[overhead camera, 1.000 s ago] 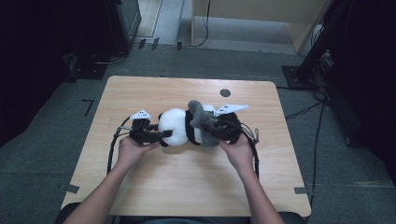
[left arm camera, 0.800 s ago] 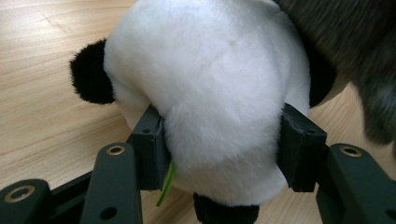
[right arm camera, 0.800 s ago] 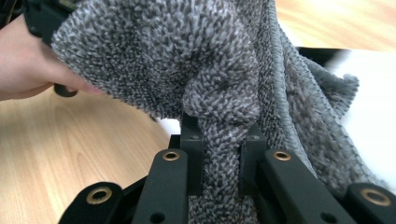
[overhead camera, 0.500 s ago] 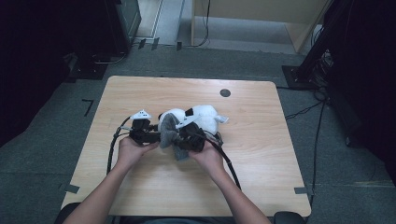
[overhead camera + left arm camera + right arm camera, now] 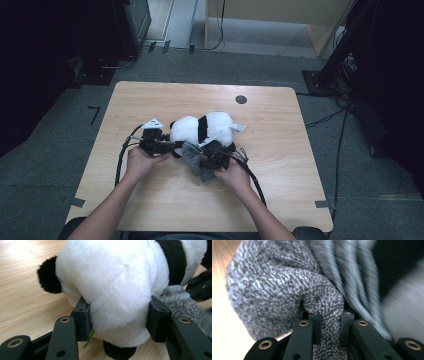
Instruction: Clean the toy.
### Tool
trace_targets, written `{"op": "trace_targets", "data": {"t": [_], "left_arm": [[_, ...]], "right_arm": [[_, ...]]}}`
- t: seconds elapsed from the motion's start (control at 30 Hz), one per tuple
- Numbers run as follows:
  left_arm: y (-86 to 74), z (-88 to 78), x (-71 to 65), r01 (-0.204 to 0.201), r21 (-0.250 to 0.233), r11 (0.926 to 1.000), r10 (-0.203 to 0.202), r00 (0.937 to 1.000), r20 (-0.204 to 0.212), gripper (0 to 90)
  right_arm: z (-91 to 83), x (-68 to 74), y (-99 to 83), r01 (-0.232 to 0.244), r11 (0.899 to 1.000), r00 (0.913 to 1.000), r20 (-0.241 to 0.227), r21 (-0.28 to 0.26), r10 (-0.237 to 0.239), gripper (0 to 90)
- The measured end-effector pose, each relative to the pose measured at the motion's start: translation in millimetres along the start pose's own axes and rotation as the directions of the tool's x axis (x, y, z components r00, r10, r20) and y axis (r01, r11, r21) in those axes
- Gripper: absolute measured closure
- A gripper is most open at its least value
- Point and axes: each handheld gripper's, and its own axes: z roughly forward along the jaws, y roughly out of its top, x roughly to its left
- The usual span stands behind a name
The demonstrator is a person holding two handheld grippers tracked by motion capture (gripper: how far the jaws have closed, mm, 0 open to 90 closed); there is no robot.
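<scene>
A black-and-white panda plush (image 5: 202, 127) lies on the wooden table (image 5: 285, 165), a little left of centre. My left gripper (image 5: 167, 146) grips it from the left; in the left gripper view the jaws of this gripper (image 5: 117, 315) press into the white body of the plush (image 5: 112, 277). My right gripper (image 5: 211, 156) sits at the plush's near side, shut on a grey knitted cloth (image 5: 194, 159). In the right gripper view a fold of that cloth (image 5: 274, 290) is pinched in the right gripper (image 5: 329, 332). The cloth (image 5: 180, 302) also touches the plush in the left gripper view.
A small black round insert (image 5: 241, 99) sits in the tabletop near the far edge. Black cables (image 5: 122, 155) trail from both grippers toward the person. Dark equipment and stands (image 5: 345, 60) surround the table on the floor.
The right gripper has carried the grey cloth from the top right of the plush down to its near side, toward the person. The left gripper has kept its hold.
</scene>
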Motion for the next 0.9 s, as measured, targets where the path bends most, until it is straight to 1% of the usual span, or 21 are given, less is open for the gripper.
{"op": "trace_targets", "data": {"t": [0.07,0.2,0.27,0.37,0.47,0.53,0.73,0.83,0.9], "left_arm": [[0.1,0.0,-0.6,0.001,0.001,1.0,-0.001,1.0,0.001,47.4],[0.1,0.7,-1.1,0.005,0.003,1.0,-0.005,1.0,0.005,47.9],[0.0,0.8,-0.9,0.004,0.003,1.0,-0.004,1.0,0.006,48.0],[-0.2,0.7,-0.7,0.006,0.004,1.0,-0.006,1.0,0.006,48.2],[-0.2,0.5,0.1,0.009,0.006,0.9999,-0.009,0.9999,0.007,48.3],[-0.3,0.3,0.7,0.013,0.005,0.9999,-0.013,0.9999,0.005,48.4],[-0.3,0.2,1.5,0.013,0.005,0.9999,-0.013,0.9999,0.003,48.7],[-0.4,0.2,1.6,0.013,0.006,0.9999,-0.013,0.9999,0.003,48.9],[-0.4,0.1,1.6,0.011,0.007,0.9999,-0.011,0.9999,0.003,49.0]], "right_arm": [[-9.5,-8.3,-5.3,-0.03,1.0,0.9996,0.001,-0.009,0.03,78.5],[-27.5,-23.0,-10.0,-0.083,0.996,0.9965,-0.014,-0.039,0.082,78.4],[-32.5,-28.2,-12.0,-0.099,0.994,0.995,-0.02,-0.043,0.098,78.4],[-37.3,-33.8,-15.5,-0.11,0.993,0.9938,-0.02,-0.032,0.109,78.3],[-43.7,-40.5,-20.2,-0.127,0.992,0.9919,-0.007,-0.021,0.127,78.0],[-49.5,-46.9,-24.1,-0.142,0.99,0.9898,0.007,-0.025,0.142,77.9],[-65.5,-66.8,-36.5,-0.201,0.979,0.9778,0.053,-0.038,0.203,77.8],[-70.7,-76.8,-41.9,-0.23,0.972,0.9697,0.073,-0.046,0.233,77.8],[-73.4,-83.7,-46.0,-0.252,0.966,0.9627,0.086,-0.055,0.256,77.8]]}}
